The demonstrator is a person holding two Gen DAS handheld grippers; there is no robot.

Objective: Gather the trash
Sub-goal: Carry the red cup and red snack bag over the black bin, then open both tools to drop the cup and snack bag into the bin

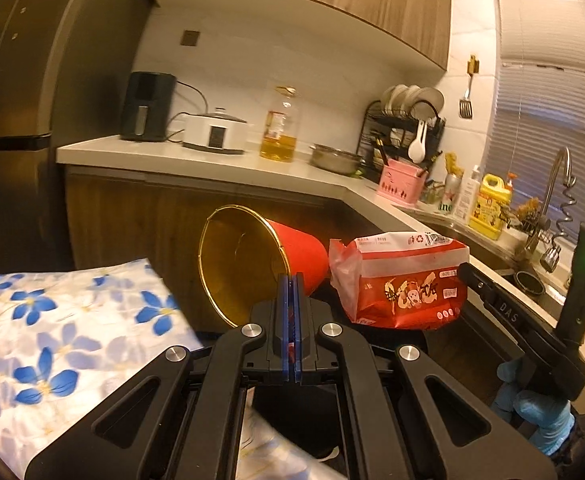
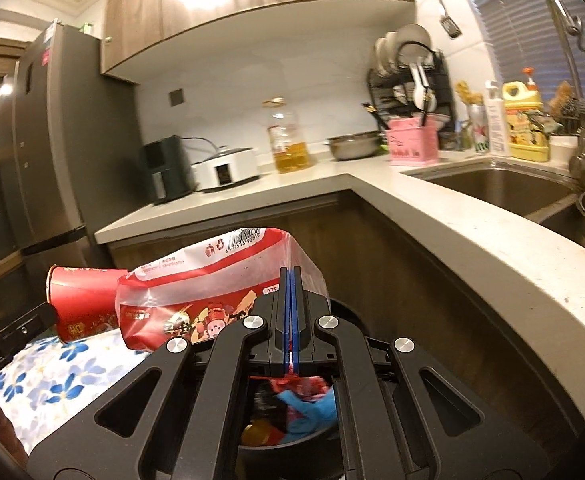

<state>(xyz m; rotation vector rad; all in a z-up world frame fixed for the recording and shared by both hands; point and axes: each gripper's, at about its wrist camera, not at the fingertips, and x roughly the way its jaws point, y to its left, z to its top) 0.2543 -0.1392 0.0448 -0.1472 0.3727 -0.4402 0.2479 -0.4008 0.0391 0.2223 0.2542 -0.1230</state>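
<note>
Right wrist view: snack bag [image 2: 212,280] pinched at edge by right tongs [image 2: 291,280]; light, crinkly, slippery. Red cup [image 1: 276,264] rim pinched by left tongs [image 1: 291,284]; thin, easily crushed.

Beside the matt stone-like countertop [image 2: 472,240], the snack bag [image 2: 212,280] was glossy plastic — the red cup [image 1: 268,268] gold-lined and shiny.

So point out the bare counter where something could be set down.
Bare stretches: the white counter along the sink's front edge, and the corner between the oil bottle and that sink. Crowded: the pink caddy, dish rack and yellow jug fill the back.
</note>
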